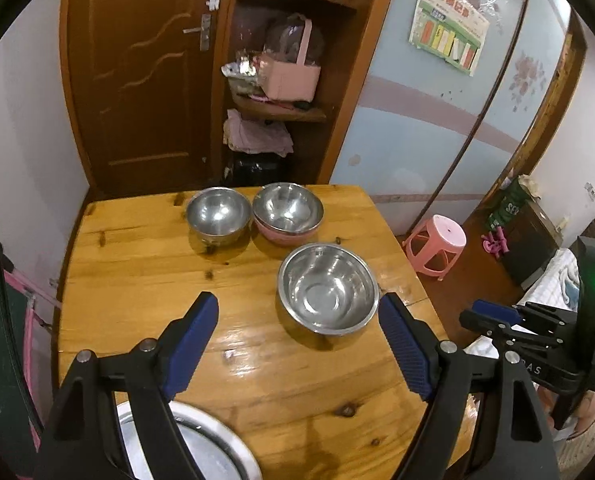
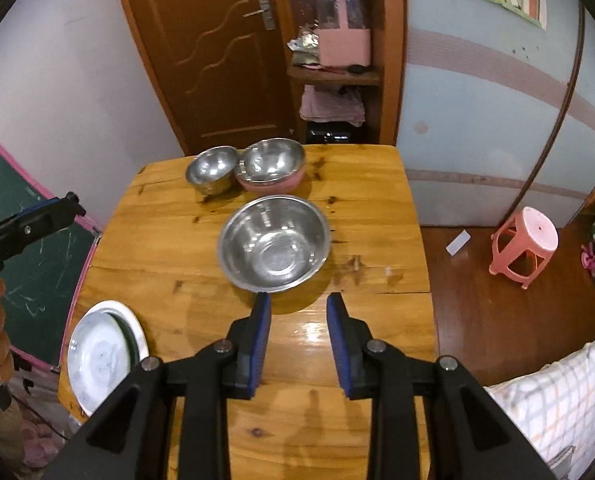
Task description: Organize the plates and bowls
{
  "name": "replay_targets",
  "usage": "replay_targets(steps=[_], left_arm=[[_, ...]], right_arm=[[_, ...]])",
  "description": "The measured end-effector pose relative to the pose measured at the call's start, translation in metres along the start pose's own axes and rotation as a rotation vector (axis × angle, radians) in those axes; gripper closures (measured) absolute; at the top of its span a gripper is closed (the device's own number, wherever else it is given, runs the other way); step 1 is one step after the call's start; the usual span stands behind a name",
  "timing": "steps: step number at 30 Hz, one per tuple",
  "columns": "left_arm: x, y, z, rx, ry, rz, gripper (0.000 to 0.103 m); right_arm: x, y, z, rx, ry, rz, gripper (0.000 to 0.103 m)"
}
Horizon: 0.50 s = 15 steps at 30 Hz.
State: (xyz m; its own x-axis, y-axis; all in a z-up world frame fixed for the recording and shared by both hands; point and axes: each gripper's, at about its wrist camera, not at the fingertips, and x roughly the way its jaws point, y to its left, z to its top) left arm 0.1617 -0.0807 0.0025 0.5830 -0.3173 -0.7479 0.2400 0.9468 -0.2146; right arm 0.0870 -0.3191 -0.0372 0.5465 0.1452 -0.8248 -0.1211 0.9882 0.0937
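On the wooden table point(image 1: 145, 280) point(image 2: 377, 200) stands a large steel bowl point(image 1: 327, 294) point(image 2: 274, 243). Behind it a small steel bowl point(image 1: 218, 215) point(image 2: 211, 170) stands beside a steel bowl nested in a pink bowl point(image 1: 287, 213) point(image 2: 271, 165). A stack of white plates point(image 1: 201, 444) point(image 2: 103, 354) lies at the near left edge. My left gripper point(image 1: 299, 316) is wide open and empty above the table, just left of the large bowl. My right gripper point(image 2: 299, 312) is open part way and empty, just before the large bowl's near rim; it also shows in the left wrist view point(image 1: 493, 320).
A wooden door point(image 1: 145, 72) and a cluttered shelf unit point(image 1: 281, 80) stand behind the table. A pink stool point(image 1: 437, 246) point(image 2: 525, 246) is on the floor to the right. A chalkboard point(image 2: 29, 264) leans at the left. Checked bedding point(image 2: 557, 400) lies near right.
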Motion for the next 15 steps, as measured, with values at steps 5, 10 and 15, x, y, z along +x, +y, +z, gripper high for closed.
replay_targets(steps=[5, 10, 15], left_arm=[[0.053, 0.002, 0.010, -0.013, 0.082, 0.019, 0.022], [0.104, 0.005, 0.014, -0.026, 0.179, 0.014, 0.022], [0.151, 0.012, 0.017, -0.034, 0.255, 0.025, 0.022]], right_arm=[[0.030, -0.022, 0.013, 0.037, 0.064, -0.002, 0.074], [0.062, -0.038, 0.022, 0.093, 0.120, 0.017, 0.074], [0.093, -0.044, 0.035, 0.120, 0.160, 0.031, 0.074]])
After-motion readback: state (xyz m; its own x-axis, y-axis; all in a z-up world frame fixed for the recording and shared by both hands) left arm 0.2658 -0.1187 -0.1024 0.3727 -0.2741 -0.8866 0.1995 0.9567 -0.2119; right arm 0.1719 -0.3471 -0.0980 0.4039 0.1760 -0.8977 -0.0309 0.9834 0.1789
